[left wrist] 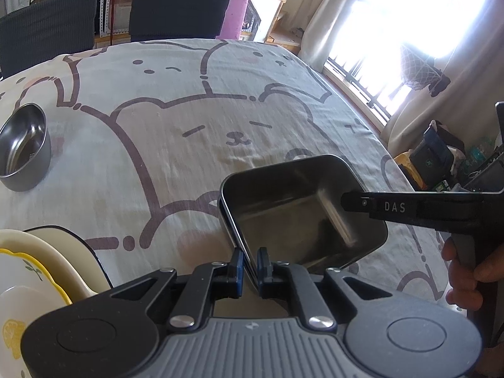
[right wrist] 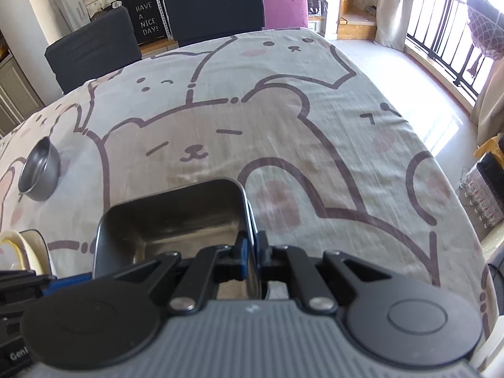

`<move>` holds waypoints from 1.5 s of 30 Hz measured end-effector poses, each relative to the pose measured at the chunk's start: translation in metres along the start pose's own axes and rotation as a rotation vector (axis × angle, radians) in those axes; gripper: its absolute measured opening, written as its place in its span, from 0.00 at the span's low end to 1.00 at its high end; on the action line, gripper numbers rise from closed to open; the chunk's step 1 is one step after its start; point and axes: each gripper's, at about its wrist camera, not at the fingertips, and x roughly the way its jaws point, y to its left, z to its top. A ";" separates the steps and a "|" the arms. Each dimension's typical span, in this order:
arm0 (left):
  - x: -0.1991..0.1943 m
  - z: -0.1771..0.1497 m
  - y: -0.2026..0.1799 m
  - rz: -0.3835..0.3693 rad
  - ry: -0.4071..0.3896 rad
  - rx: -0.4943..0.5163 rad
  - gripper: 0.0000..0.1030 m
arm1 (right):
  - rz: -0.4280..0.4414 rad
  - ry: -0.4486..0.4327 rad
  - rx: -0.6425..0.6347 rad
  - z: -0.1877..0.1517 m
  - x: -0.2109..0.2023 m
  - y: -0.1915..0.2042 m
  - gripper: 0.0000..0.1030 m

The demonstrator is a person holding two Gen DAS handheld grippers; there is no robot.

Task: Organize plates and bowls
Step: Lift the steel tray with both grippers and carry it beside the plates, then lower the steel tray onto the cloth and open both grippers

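A rectangular steel tray [left wrist: 293, 211] is held tilted above the bear-print tablecloth. My left gripper [left wrist: 249, 263] is shut on its near-left rim. My right gripper [right wrist: 250, 250] is shut on the tray's right rim [right wrist: 176, 220]; its finger also shows in the left wrist view [left wrist: 409, 208], clamped on the tray's right side. A round steel bowl [left wrist: 23, 149] sits on the cloth at the far left, and it also shows in the right wrist view [right wrist: 39, 168]. A stack of cream plates with a lemon print [left wrist: 34, 271] lies at the near left.
The tablecloth [left wrist: 176, 126] covers the whole table. Two dark chairs [left wrist: 176, 9] stand at the far edge. The table's right edge drops to the floor by a bright window [right wrist: 441, 31]. Clutter sits on the floor at right [left wrist: 441, 154].
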 end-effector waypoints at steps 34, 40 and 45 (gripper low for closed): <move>-0.004 0.004 0.006 -0.059 -0.009 -0.068 0.05 | -0.072 0.040 0.022 0.000 0.016 -0.016 0.10; -0.002 0.005 0.012 -0.068 -0.013 -0.106 0.05 | -0.072 0.031 0.002 0.001 0.017 -0.012 0.09; 0.002 0.007 0.014 -0.040 -0.015 -0.110 0.07 | -0.041 0.022 -0.060 0.002 0.018 -0.001 0.08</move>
